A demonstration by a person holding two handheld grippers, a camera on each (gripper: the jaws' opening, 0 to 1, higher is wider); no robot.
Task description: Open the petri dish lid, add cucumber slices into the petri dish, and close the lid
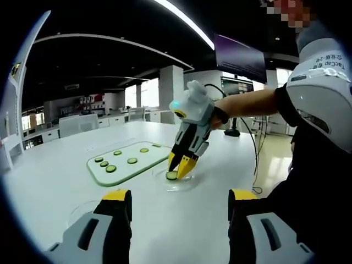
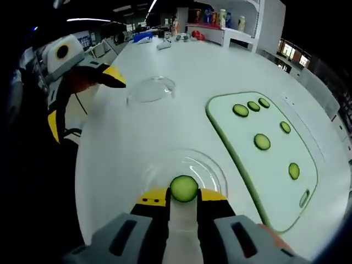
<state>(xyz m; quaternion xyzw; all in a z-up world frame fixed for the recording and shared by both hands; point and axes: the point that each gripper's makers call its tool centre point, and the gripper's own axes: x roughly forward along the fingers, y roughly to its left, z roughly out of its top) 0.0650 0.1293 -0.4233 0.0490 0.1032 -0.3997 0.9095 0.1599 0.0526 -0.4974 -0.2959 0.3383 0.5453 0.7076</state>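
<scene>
Over the white table, left gripper view: the left gripper (image 1: 180, 202) is hovering with jaws standing wide apart, gripping nothing; across from it the right gripper (image 1: 181, 164) is dipping a cucumber slice (image 1: 171, 175) into the petri dish (image 1: 187, 183); a green-edged cutting board (image 1: 127, 168) is lying just beside the dish, carrying six more slices.

Down the right gripper view: the right gripper (image 2: 183, 193) is pinching the cucumber slice (image 2: 183, 188) between nearly closed jaws, directly above the open petri dish (image 2: 212, 168); the lid (image 2: 152, 89) is lying apart, near the left gripper (image 2: 104, 74).

Progress: lid looking already off; first slice seemingly going in; remaining slices and closing are pending.

Surroundings: cutting board (image 2: 245, 140) sitting right of the dish; shelves with bottles standing far behind; nothing appears to be blocking the drop.
</scene>
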